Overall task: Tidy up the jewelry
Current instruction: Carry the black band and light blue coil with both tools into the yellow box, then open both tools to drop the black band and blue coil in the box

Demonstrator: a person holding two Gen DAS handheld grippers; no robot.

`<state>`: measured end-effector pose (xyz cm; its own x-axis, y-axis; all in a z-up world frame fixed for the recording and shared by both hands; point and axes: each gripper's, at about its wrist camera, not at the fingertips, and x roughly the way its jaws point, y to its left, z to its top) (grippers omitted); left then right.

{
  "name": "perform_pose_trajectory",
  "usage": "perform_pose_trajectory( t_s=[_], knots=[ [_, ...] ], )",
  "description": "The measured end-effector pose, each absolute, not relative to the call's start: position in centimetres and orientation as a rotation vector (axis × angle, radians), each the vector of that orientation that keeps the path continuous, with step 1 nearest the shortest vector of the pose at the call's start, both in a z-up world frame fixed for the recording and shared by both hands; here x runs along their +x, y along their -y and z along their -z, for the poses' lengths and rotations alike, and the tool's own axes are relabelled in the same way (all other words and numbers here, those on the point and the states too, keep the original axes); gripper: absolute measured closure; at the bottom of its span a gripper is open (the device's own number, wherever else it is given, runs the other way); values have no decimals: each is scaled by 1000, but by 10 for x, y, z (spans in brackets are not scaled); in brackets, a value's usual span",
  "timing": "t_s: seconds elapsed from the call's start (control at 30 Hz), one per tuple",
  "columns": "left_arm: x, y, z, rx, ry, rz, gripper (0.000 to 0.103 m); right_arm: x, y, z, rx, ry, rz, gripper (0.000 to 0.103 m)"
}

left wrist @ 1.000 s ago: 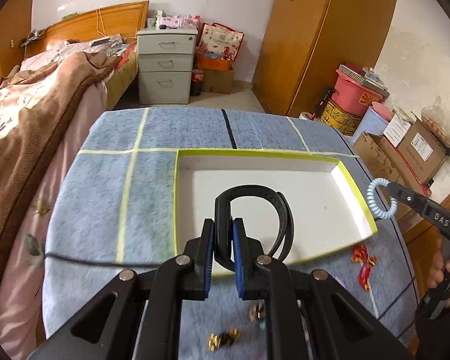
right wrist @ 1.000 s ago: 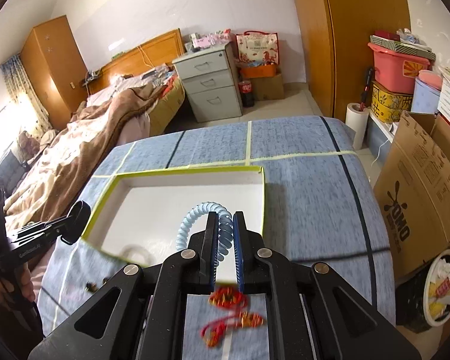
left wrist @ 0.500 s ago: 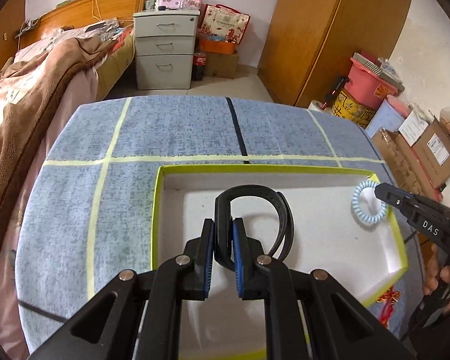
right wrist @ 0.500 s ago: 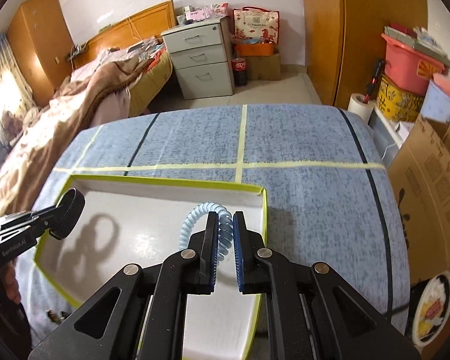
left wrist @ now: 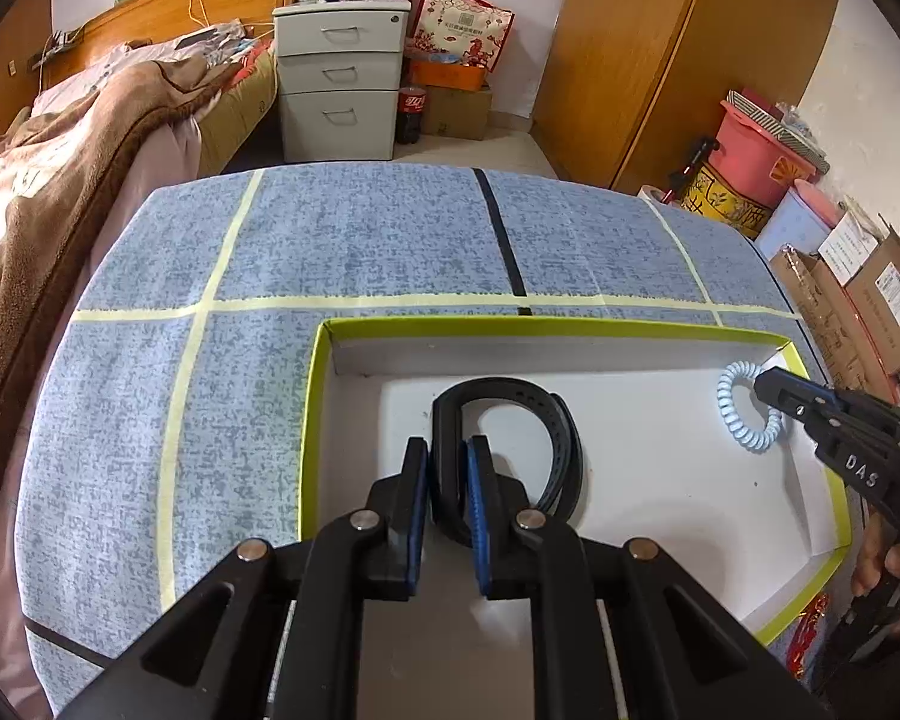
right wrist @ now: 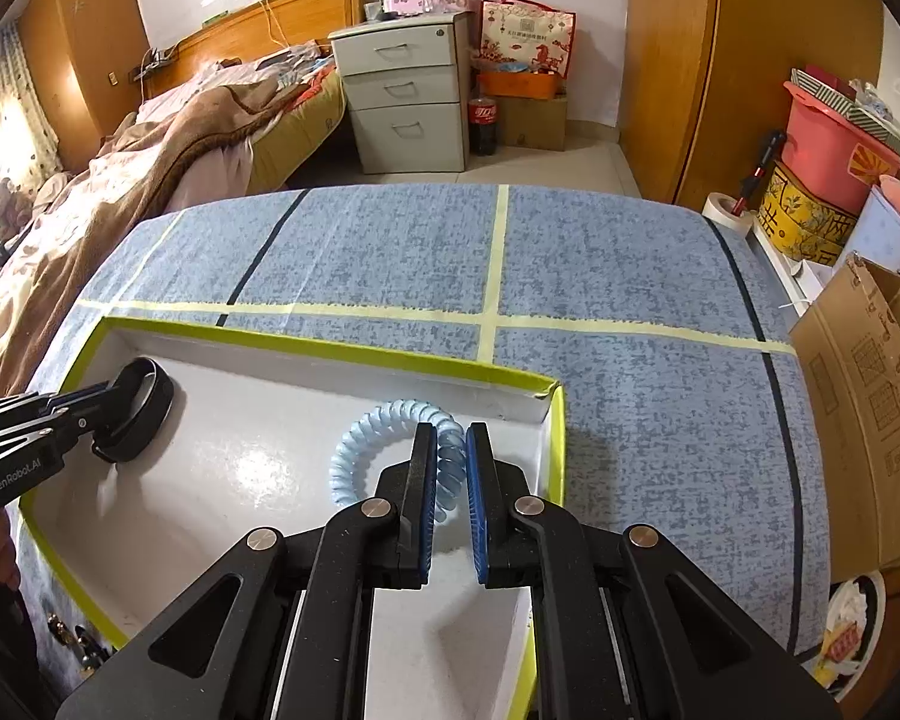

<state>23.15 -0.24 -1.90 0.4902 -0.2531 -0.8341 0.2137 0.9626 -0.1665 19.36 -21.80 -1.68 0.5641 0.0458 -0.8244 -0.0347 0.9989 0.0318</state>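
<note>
A white tray with a yellow-green rim [left wrist: 510, 327] [right wrist: 330, 348] lies on the blue-grey tablecloth. My left gripper [left wrist: 447, 450] is shut on a black band bracelet [left wrist: 546, 414] low inside the tray's left part; it also shows in the right wrist view [right wrist: 144, 402]. My right gripper [right wrist: 450, 441] is shut on a light blue coil bracelet [right wrist: 360, 444] over the tray's right corner; the coil also shows in the left wrist view [left wrist: 744, 414], hanging from the right gripper [left wrist: 768, 384].
A red knotted ornament [left wrist: 807, 636] lies on the cloth outside the tray's near right edge. Small gold pieces [right wrist: 69, 636] lie outside the near left edge. A bed, a drawer unit, a wardrobe and boxes surround the table.
Both grippers have moved forward and down into the tray with their bracelets. The black band is now near the tray floor on the left and the coil is near the right corner.
</note>
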Motion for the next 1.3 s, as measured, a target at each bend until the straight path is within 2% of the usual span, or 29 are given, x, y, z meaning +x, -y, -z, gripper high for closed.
perform_pose_trajectory(
  t_s=[0.23, 0.33, 0.43, 0.5, 0.53, 0.93, 1.3],
  knots=[
    [233, 1, 19, -50, -1020, 285, 86, 194, 217, 18, -27, -962, -25, 93],
    [231, 0, 16, -47, -1010, 278, 72, 192, 218, 14, -19, -951, -29, 92],
    [227, -2, 11, -54, -999, 280, 63, 187, 217, 9, -7, -928, -44, 79],
    [223, -3, 7, -66, -992, 282, 62, 183, 217, 3, 6, -909, -57, 62],
    [220, -5, 4, -82, -986, 285, 62, 180, 217, 0, 13, -898, -65, 61],
    [137, -31, -37, -114, -851, 295, 45, 97, 224, -45, 96, -783, -75, 61],
    [76, -61, -13, -195, -867, 253, 43, 29, 230, -8, 207, -856, -3, 61]
  ],
)
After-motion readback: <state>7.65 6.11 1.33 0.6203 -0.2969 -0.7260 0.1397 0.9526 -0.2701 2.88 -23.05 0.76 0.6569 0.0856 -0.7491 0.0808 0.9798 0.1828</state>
